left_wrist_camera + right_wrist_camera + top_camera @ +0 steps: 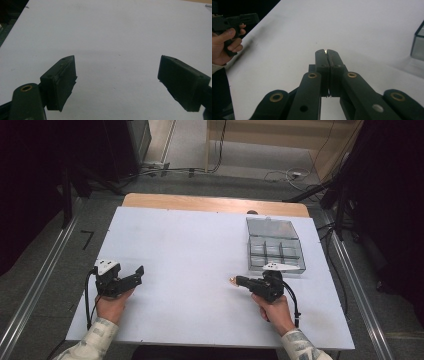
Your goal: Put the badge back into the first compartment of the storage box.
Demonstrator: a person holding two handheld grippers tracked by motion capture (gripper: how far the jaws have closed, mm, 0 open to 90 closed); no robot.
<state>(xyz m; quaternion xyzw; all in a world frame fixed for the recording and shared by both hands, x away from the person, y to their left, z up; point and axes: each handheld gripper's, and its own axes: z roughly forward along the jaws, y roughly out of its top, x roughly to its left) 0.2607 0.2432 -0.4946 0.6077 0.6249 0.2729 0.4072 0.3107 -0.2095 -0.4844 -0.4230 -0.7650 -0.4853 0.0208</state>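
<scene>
High view showed the right gripper (234, 280) just in front of the clear box (275, 245) on the bench (190, 245), fingers pinched on a tiny shiny thing (232, 279), maybe a screw. Left gripper (140, 270) waited far left of the box, fingers wide apart. Next, carry it over a box slot.

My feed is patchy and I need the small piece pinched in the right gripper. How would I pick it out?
Start at the white table, then the clear compartment box at its right. Just nearer the person, the right gripper has its fingers shut on a tiny pale, shiny piece, the one bright speck against black fingers.
</scene>
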